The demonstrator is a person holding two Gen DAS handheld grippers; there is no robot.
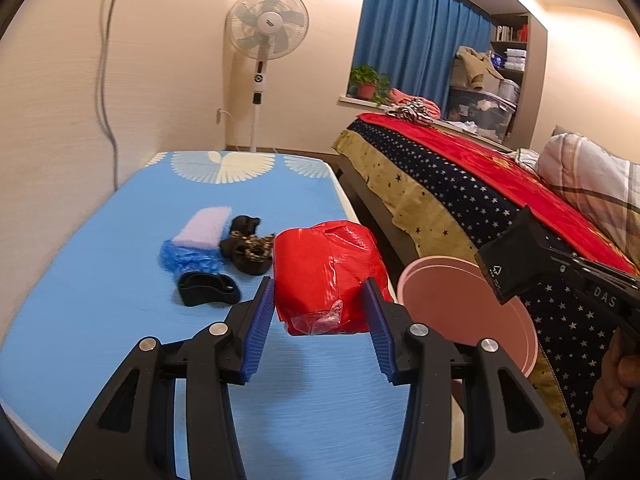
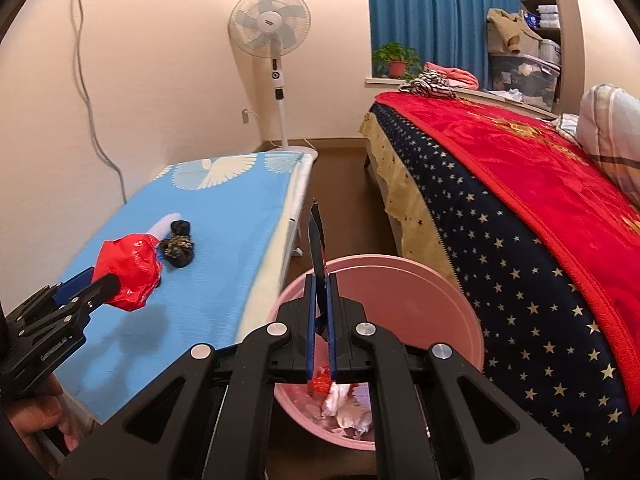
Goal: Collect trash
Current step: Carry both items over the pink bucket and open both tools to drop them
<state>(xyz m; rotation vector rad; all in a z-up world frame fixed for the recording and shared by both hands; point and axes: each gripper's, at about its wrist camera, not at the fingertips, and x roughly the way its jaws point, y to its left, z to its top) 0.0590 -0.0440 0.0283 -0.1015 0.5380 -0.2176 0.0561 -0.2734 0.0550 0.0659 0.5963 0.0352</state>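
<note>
My left gripper [image 1: 318,286] is shut on a crumpled red plastic bag [image 1: 326,276], its blue pads pressing both sides. The right wrist view shows that bag [image 2: 130,272] lifted just above the blue table cover [image 2: 224,232], with a shadow under it. My right gripper [image 2: 320,278] is shut on a thin black packet [image 2: 318,248], seen edge-on, which stands up from the jaws over the pink bin [image 2: 440,280]. In the left wrist view the black packet [image 1: 516,256] hangs above the bin's rim [image 1: 460,304]. White crumpled paper [image 2: 344,404] lies inside the bin.
On the blue table cover [image 1: 100,280] lie a purple sponge [image 1: 204,228], a blue crumpled plastic piece [image 1: 186,260], a black and leopard fabric bundle [image 1: 248,248] and a black strap [image 1: 208,290]. A bed with a red blanket [image 2: 520,168] stands right of the bin. A standing fan [image 2: 276,40] is by the far wall.
</note>
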